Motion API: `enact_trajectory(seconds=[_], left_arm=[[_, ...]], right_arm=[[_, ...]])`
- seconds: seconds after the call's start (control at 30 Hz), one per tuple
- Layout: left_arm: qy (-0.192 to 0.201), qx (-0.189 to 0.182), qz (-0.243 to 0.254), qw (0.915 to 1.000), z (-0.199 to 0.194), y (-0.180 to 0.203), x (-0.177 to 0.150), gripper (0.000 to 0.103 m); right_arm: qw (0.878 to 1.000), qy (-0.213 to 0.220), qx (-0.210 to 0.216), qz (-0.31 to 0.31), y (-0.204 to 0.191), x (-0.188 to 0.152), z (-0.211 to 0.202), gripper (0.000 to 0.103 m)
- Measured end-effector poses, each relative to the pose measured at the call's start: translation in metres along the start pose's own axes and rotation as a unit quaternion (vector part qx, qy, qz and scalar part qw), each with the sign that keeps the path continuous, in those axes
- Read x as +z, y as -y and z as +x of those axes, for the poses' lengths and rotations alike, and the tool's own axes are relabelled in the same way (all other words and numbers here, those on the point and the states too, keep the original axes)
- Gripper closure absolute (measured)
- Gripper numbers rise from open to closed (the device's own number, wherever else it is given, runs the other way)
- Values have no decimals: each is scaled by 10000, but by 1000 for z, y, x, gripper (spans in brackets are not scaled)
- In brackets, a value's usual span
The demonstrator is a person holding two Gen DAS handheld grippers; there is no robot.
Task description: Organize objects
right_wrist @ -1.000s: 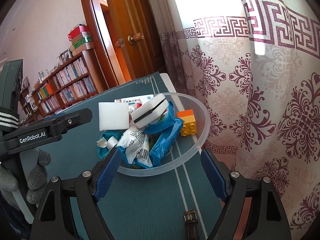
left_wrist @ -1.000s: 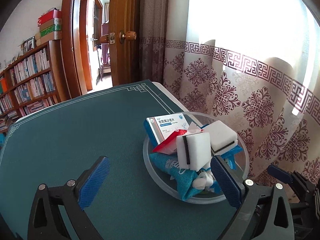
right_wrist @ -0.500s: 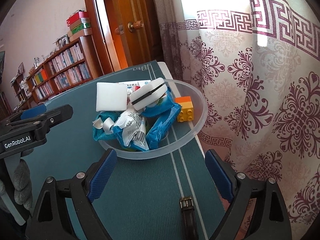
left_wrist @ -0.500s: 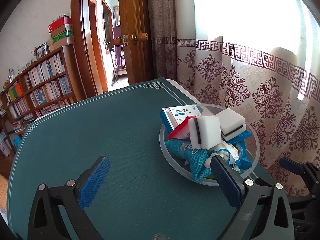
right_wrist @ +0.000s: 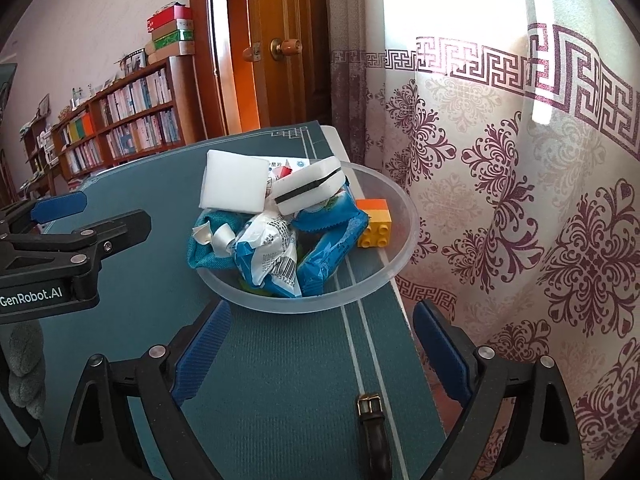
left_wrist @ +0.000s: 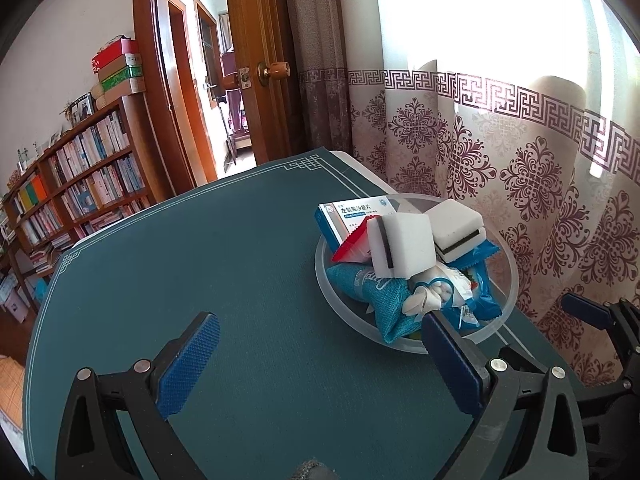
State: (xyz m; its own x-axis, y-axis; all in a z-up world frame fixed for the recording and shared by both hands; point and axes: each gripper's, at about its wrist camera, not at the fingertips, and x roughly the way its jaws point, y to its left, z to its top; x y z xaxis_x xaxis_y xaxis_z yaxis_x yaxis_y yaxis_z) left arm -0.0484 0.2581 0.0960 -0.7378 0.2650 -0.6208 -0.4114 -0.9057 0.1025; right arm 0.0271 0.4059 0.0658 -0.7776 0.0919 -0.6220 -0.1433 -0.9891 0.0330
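Right wrist view: a clear, frosted plastic bowl (right_wrist: 404, 216) sits near the far right corner of the bench (right_wrist: 280, 360), close to a patterned curtain (right_wrist: 520, 200). It is heaped with small items: two white sponges (right_wrist: 234, 182) each with a dark stripe, crinkly blue snack packets (right_wrist: 332, 236), a teal cloth pouch (right_wrist: 208, 240), a white and blue medicine box (right_wrist: 294, 163) and a yellow and orange toy brick (right_wrist: 374, 222) resting against the bowl's inner wall. The right tongs (right_wrist: 316, 352) hover just short of the bowl, their jaws wide and opening, with nothing between the ribbed blue pads. A brown leather strap with a metal buckle (right_wrist: 370, 408) lies flat on the bench's green textured mat between them.

Left wrist view: the left tongs (left_wrist: 316, 356) also stand wide apart and hold nothing; the right pad (left_wrist: 448, 360) overlaps the bowl's (left_wrist: 324, 280) near rim, though contact cannot be told. The medicine box (left_wrist: 352, 218) leans upright at the bowl's far side, beside a red wrapper (left_wrist: 352, 244).
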Motion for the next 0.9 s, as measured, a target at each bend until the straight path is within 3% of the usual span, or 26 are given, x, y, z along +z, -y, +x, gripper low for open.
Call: enact_trajectory(seconds=[0.9], left_arm=[[-115, 70, 14, 9999, 5, 1, -6, 0]], right_arm=[[9998, 19, -214, 32, 4, 8, 10, 9]])
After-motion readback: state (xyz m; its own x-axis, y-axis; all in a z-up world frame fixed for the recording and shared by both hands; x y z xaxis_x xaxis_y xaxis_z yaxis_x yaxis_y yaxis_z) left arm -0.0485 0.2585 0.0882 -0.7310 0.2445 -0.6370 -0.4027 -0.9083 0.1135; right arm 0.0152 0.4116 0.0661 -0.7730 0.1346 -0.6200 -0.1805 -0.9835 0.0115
